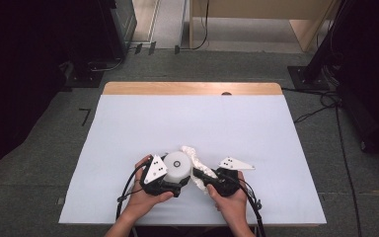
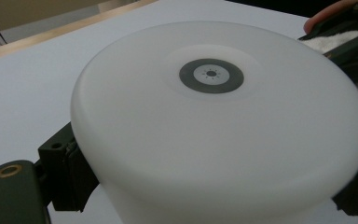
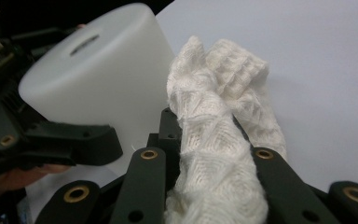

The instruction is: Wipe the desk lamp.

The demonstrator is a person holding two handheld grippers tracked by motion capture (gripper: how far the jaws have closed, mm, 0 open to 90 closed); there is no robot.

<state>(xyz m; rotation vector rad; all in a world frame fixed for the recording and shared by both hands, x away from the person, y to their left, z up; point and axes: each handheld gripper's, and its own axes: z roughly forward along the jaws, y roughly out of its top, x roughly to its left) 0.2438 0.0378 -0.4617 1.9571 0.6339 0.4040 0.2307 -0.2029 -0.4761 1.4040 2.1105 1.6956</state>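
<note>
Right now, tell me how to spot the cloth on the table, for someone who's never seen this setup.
Start at the pale blue table, then go to its near edge where the person's two hands meet. The cloth is the crumpled off-white waffle-knit bundle clamped in the right gripper, pressed against the white cylinder held by the left gripper. Unlike that smooth, hard cylinder, it is soft and textured.

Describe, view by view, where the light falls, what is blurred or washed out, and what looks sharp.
High view: even light on the pale table, dark surroundings, the white container slightly washed out. Left gripper view: the container is soft-edged, its grey centre ring fairly sharp. Right gripper view: the knitted cloth in the right tongs is crisp near the lens, the container behind softer.
</note>
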